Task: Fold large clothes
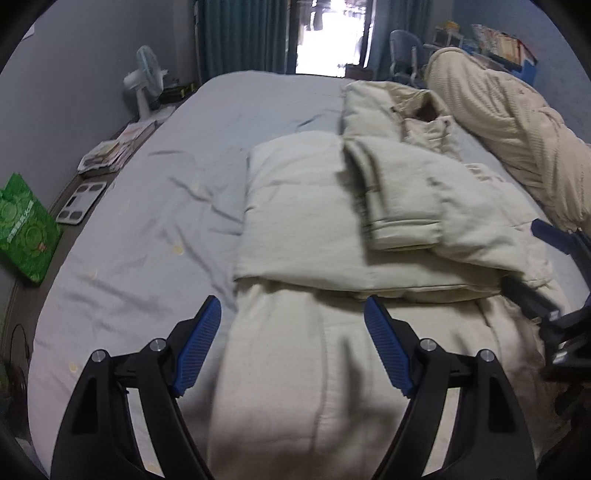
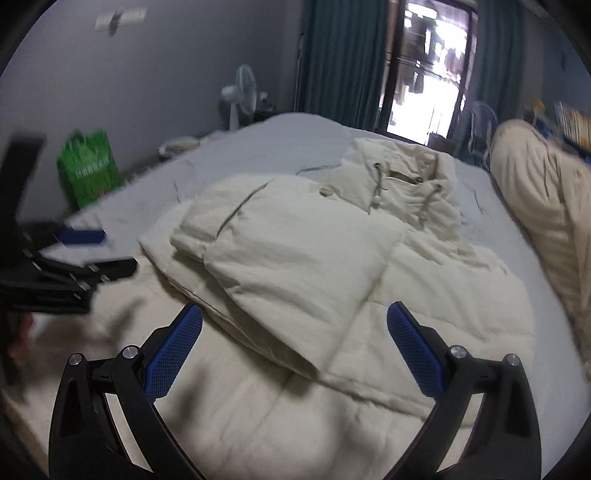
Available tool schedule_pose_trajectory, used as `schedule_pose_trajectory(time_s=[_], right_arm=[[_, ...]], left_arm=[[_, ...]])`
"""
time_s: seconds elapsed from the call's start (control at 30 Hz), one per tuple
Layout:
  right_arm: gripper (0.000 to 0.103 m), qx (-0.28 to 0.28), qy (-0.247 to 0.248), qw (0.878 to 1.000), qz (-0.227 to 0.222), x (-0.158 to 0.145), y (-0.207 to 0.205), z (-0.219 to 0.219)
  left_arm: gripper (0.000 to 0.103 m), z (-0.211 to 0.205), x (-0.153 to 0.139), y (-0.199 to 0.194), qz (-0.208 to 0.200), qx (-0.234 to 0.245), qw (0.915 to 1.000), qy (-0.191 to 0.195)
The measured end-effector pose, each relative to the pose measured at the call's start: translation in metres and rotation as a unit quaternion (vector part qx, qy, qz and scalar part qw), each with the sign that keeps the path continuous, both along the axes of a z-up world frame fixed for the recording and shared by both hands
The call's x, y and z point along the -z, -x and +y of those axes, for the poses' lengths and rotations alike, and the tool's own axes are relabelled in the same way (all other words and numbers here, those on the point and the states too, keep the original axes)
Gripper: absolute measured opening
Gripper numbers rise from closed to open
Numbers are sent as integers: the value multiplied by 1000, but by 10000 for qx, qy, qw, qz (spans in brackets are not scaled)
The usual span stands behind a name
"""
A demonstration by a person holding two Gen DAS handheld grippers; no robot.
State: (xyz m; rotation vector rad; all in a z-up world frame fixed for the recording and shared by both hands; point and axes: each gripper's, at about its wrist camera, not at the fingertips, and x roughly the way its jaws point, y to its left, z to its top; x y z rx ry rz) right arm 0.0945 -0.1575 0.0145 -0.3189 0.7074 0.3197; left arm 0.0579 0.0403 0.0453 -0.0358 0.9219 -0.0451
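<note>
A large cream padded hooded coat [image 1: 332, 229] lies on the grey bed [image 1: 155, 206], its sleeves folded across the body and its hood toward the far end. It also shows in the right wrist view [image 2: 295, 258], hood with drawstrings [image 2: 399, 181] at the back. My left gripper [image 1: 293, 310] is open and empty, held above the coat's near hem. My right gripper [image 2: 295, 321] is open and empty above the coat's lower part. The right gripper shows at the right edge of the left wrist view [image 1: 554, 295]; the left gripper appears blurred at the left of the right wrist view [image 2: 74, 258].
A rolled cream blanket [image 1: 509, 125] lies along the bed's right side. A green bag [image 1: 26, 229], a bathroom scale [image 1: 81, 203], stacked books [image 1: 107, 155] and a white fan [image 1: 146, 81] stand by the left wall. A glass door [image 1: 332, 33] and a chair [image 1: 402, 51] are beyond the bed.
</note>
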Motion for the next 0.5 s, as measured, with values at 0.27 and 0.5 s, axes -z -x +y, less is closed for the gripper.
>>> schedule_pose_trajectory(time_s=[0.27,0.5], right_arm=[[14,474,-236,9983,-255,-10,-14,-21],[13,1517,-1450,9777,10,-30,-16,-118]], left_arm=[[76,3,6,-23,-29,-87,9999,41],[76,-7,7,-46,6,-104,9995,302]])
